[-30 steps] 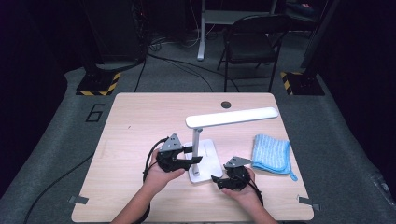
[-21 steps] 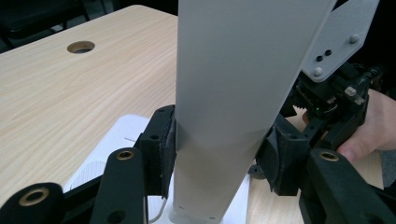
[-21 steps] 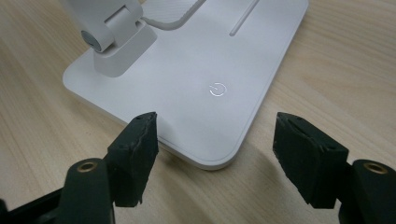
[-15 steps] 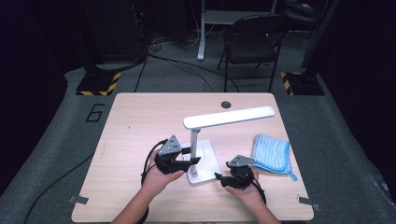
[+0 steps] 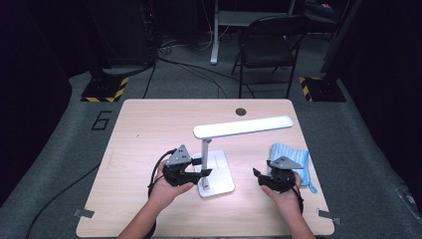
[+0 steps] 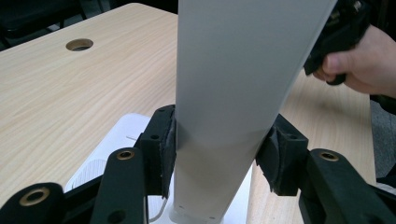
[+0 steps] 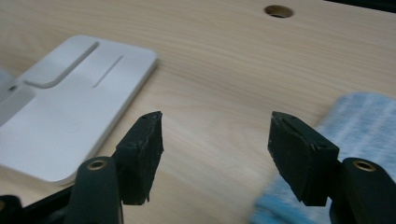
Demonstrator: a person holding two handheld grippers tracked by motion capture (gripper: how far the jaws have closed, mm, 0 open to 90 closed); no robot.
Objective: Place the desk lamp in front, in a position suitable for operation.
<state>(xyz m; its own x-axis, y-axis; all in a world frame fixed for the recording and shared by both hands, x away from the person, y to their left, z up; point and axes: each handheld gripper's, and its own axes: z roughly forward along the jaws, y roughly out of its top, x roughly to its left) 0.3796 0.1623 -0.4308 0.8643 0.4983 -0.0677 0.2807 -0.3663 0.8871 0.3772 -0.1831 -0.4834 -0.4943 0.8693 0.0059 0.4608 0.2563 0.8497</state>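
A white desk lamp stands mid-table with a flat base (image 5: 221, 177), an upright post (image 5: 204, 159) and a long head bar (image 5: 244, 127). My left gripper (image 5: 203, 172) is shut on the post low down; in the left gripper view both pads (image 6: 163, 140) press against the post (image 6: 233, 93). My right gripper (image 5: 259, 175) hovers right of the base, beside a blue cloth (image 5: 294, 160). Its jaws have just been closing and stand open over bare wood (image 7: 217, 140), with nothing between them. The lamp base (image 7: 70, 102) lies to its left and the cloth (image 7: 355, 121) to its right.
A round cable hole (image 5: 241, 111) sits near the table's far edge. A black folding chair (image 5: 266, 47) and floor stands are behind the table. The right hand and its gripper (image 6: 345, 32) appear beyond the post in the left gripper view.
My right gripper has moved right and slightly up, away from the lamp base toward the blue cloth, and its jaws have narrowed. The left gripper and the lamp have stayed put.
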